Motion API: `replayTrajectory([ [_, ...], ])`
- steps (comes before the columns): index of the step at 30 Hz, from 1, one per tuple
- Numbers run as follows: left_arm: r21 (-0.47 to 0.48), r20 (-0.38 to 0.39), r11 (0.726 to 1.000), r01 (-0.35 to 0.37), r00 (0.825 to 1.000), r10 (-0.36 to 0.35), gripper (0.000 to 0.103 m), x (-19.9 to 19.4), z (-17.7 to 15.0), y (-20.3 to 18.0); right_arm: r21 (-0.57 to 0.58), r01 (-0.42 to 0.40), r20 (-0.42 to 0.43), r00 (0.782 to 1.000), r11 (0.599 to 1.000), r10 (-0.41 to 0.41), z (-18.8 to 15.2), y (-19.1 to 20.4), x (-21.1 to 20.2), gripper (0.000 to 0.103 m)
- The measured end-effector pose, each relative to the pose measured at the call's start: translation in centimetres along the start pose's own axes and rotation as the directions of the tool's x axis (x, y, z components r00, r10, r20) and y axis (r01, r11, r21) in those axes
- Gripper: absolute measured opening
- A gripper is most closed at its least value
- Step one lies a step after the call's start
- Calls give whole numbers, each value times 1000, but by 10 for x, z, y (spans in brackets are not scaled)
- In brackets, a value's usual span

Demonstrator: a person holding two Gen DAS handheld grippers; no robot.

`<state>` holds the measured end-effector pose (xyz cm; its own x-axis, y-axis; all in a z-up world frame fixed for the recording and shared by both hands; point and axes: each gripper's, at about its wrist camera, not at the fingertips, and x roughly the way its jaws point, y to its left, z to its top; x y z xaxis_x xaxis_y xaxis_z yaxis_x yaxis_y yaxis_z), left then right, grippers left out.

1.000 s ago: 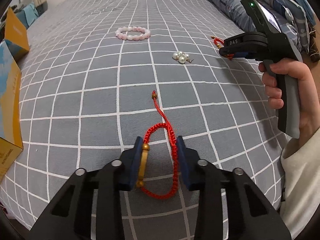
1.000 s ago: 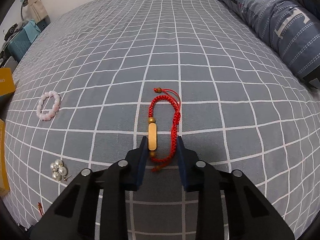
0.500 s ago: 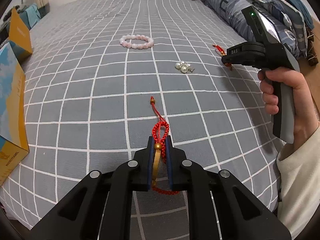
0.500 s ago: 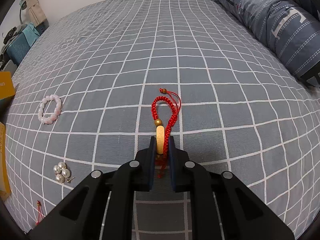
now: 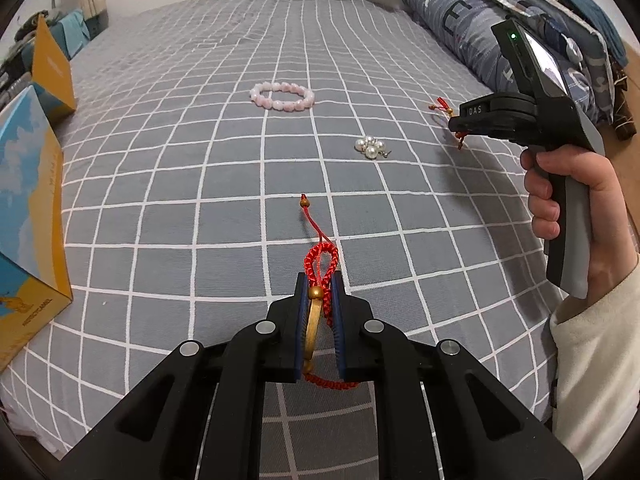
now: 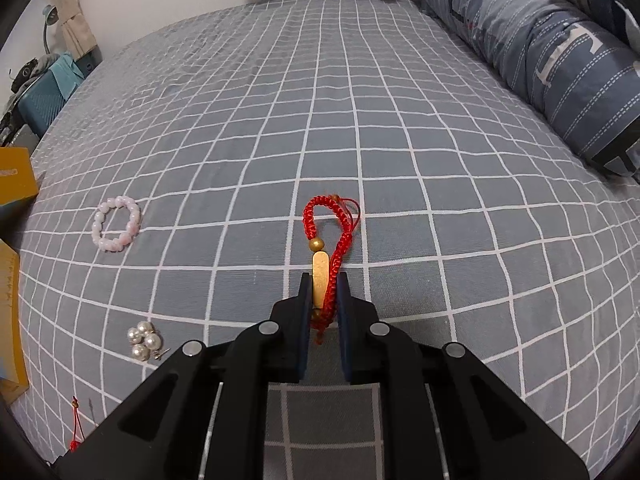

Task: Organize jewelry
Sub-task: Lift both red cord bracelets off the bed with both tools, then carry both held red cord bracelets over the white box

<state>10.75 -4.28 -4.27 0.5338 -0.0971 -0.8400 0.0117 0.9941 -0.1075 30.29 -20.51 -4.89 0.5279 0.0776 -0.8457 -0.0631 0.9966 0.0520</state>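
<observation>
Each tool is pinched on its own red braided bracelet. The left tool [image 5: 319,312] grips the first red bracelet [image 5: 320,280] by its gold bar, and the right tool [image 6: 324,300] grips the second red bracelet [image 6: 330,240] likewise. Both bracelets lie lengthwise along the fingers, their loops pointing away over the bed [image 6: 400,120]. The orange box [image 5: 28,220] lies left of the left tool, which is nearer to it.

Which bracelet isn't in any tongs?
The pink bead bracelet, lying loose on the bedspread. The two red cord bracelets are each clamped, one per tongs.
</observation>
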Motion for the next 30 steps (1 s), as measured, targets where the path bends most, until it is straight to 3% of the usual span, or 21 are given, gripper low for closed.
replayTrajectory([
  [18, -38, 75, 999, -22, 997, 25, 11, -44, 5, 8, -21, 9, 62, 998, 1000, -8, -12, 15, -60, 11],
  [30, -74, 117, 988, -134, 983, 142, 11, -78, 26, 30, -63, -9, 113, 993, 998, 16, -17, 39, -107, 11],
])
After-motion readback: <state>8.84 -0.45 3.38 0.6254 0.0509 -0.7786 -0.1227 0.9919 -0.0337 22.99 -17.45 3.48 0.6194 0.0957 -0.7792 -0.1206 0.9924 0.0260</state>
